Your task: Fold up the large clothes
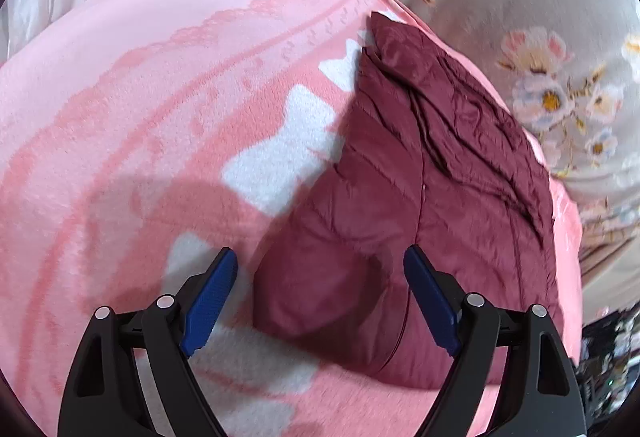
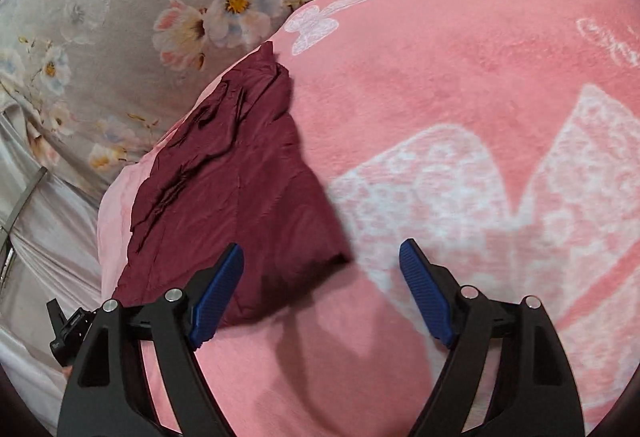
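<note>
A dark maroon padded garment lies folded into a long bundle on a pink fleece blanket. My left gripper hovers open above the garment's near rounded end, with its blue pads wide apart and touching nothing. In the right wrist view the same maroon garment lies to the left on the pink blanket. My right gripper is open over the garment's near right corner, nothing between its fingers.
A grey floral bedsheet lies beyond the blanket, seen also as the floral sheet at upper left. Pale plain fabric hangs at the left edge. Part of the other gripper shows at lower left. Dark clutter sits at the right.
</note>
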Demonstrator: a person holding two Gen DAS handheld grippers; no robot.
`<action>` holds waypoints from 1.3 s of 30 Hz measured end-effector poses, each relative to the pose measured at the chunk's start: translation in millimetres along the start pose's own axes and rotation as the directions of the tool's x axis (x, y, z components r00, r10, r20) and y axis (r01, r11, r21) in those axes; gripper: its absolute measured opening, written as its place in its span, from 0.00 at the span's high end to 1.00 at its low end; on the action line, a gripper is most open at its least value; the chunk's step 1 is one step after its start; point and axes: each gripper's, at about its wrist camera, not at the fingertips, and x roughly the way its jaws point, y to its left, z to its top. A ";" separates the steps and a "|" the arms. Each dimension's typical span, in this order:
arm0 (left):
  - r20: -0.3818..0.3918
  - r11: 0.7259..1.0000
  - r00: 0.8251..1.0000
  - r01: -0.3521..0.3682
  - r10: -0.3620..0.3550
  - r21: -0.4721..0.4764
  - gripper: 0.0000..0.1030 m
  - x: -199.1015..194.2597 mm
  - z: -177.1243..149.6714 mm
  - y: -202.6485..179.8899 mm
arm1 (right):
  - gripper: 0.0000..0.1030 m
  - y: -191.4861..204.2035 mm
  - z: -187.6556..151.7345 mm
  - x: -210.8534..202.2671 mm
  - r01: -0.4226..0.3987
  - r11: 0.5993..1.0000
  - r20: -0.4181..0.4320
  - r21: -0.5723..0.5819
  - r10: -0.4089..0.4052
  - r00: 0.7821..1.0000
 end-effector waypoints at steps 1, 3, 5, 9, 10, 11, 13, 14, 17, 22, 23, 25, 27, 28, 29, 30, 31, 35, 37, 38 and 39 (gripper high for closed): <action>0.004 1.000 1.000 -0.005 0.005 -0.009 0.25 1.3 0.9 0.0 | 0.24 3.3 0.7 3.7 -0.005 1.000 0.006 0.004 0.005 1.000; 0.006 1.000 1.000 -0.023 0.023 -0.013 0.35 2.9 3.7 -0.7 | 0.24 7.6 2.8 9.7 -0.017 1.000 0.007 0.016 0.017 1.000; -0.014 0.999 0.999 -0.038 0.038 -0.007 0.57 5.6 5.7 -3.7 | 0.31 12.8 4.4 16.0 -0.028 0.999 0.002 0.017 0.028 1.000; -0.020 0.999 0.999 -0.034 0.035 0.019 0.92 -1.5 4.8 -10.1 | 0.84 21.9 2.3 25.3 -0.023 1.000 -0.035 -0.009 0.023 0.999; -0.014 0.999 0.999 -0.036 0.037 0.029 0.96 -5.0 3.7 -12.0 | 0.91 23.1 2.0 22.0 -0.026 1.000 -0.027 -0.010 0.025 0.999; 0.000 0.999 0.999 -0.032 0.032 0.039 0.96 -12.0 2.6 -14.7 | 0.92 26.7 1.5 14.5 -0.036 0.999 -0.011 -0.019 0.036 0.999; 0.024 0.998 1.000 -0.009 0.008 0.055 0.97 -28.4 0.2 -19.2 | 0.95 33.0 1.0 -3.6 -0.049 0.998 0.021 -0.040 0.050 0.999; 0.030 0.998 1.000 0.001 -0.002 0.057 0.98 -35.1 -0.1 -20.8 | 0.95 35.5 1.0 -13.0 -0.056 0.997 0.035 -0.050 0.058 0.998; 0.050 0.996 0.997 0.053 -0.057 0.070 0.98 -69.0 -4.3 -20.7 | 0.96 41.6 -4.0 -57.2 -0.077 0.993 0.101 -0.095 0.086 0.991; 0.051 0.989 0.990 0.128 -0.132 0.071 0.98 -139.5 -27.6 -14.0 | 0.96 43.5 -31.3 -150.1 -0.098 0.979 0.203 -0.181 0.135 0.970; 0.050 0.986 0.986 0.156 -0.159 0.063 0.98 -159.8 -33.7 -11.1 | 0.96 46.2 -35.9 -169.4 -0.093 0.974 0.227 -0.208 0.140 0.964; 0.072 0.981 0.980 0.178 -0.183 0.072 0.98 -199.6 -41.6 -12.6 | 0.96 57.3 -42.0 -205.6 -0.087 0.961 0.279 -0.264 0.162 0.946; 0.118 0.980 0.976 0.171 -0.183 0.106 0.98 -233.1 -45.3 -22.4 | 0.96 72.3 -40.9 -230.3 -0.085 0.949 0.325 -0.302 0.187 0.927; 0.137 0.978 0.974 0.166 -0.183 0.123 0.98 -244.3 -45.3 -26.3 | 0.96 80.8 -37.8 -242.2 -0.090 0.944 0.353 -0.318 0.206 0.913; 0.174 0.977 0.969 0.151 -0.177 0.151 0.98 -257.6 -41.7 -35.1 | 0.96 88.5 -31.6 -249.3 -0.100 0.940 0.377 -0.325 0.225 0.898; 0.198 0.976 0.965 0.139 -0.171 0.168 0.98 -264.5 -37.3 -43.2 | 0.96 94.5 -23.9 -250.9 -0.103 0.939 0.391 -0.327 0.234 0.890; 0.209 0.975 0.963 0.130 -0.167 0.181 0.98 -266.6 -32.3 -49.7 | 0.96 99.8 -13.3 -247.3 -0.106 0.938 0.399 -0.329 0.240 0.885; 0.249 0.971 0.961 0.059 -0.118 0.230 0.96 -239.1 5.1 -84.3 | 0.96 105.6 36.9 -192.8 -0.091 0.953 0.395 -0.290 0.206 0.895; 0.252 0.972 0.965 0.011 -0.072 0.236 0.96 -214.0 25.5 -92.5 | 0.96 102.5 61.4 -150.6 -0.093 0.965 0.367 -0.245 0.181 0.913; 0.250 0.972 0.967 -0.024 -0.036 0.236 0.95 -195.2 38.2 -98.1 | 0.96 100.8 69.9 -132.1 -0.087 0.970 0.358 -0.227 0.167 0.919; 0.246 0.971 0.969 -0.059 -0.001 0.234 0.95 -176.0 49.5 -103.4 | 0.96 100.3 75.0 -116.6 -0.079 0.973 0.354 -0.218 0.154 0.923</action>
